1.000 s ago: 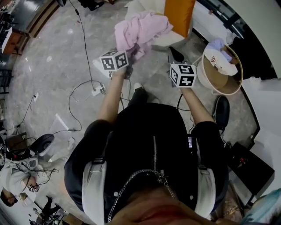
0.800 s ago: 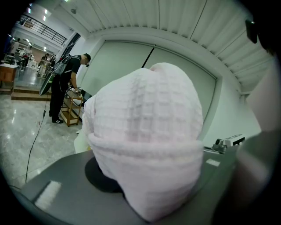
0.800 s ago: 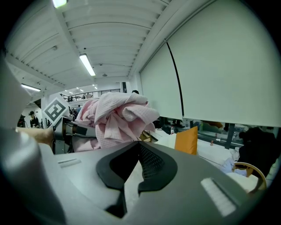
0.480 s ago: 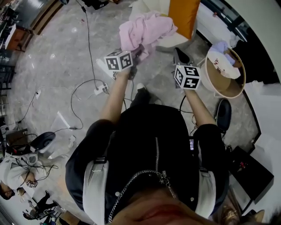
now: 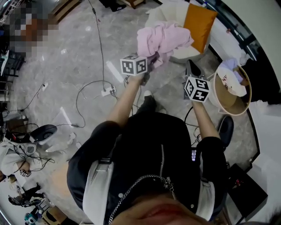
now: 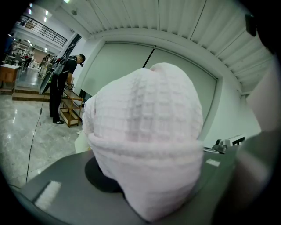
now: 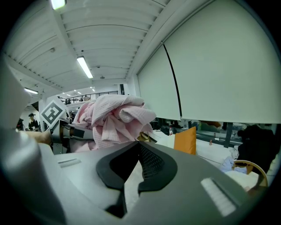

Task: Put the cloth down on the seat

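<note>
A crumpled pink cloth (image 5: 164, 40) hangs in the air in front of a white armchair (image 5: 169, 12) with an orange cushion (image 5: 199, 21). My left gripper (image 5: 153, 60) is shut on the cloth's lower edge. In the left gripper view the cloth (image 6: 145, 127) bulges up between the jaws of the left gripper (image 6: 149, 180) and hides the pads. My right gripper (image 5: 191, 69) is to the right of the cloth, apart from it, shut and empty. In the right gripper view its tips (image 7: 139, 144) meet, with the cloth (image 7: 114, 121) up to the left.
A round wooden basket (image 5: 221, 94) with clothes in it stands on the floor at the right. Cables and a power strip (image 5: 107, 91) lie on the marble floor to the left. A person (image 6: 59, 90) stands by a low shelf far off.
Only the head view's framing has shifted. The left gripper keeps its hold on the cloth, and both grippers stay where they were relative to the armchair.
</note>
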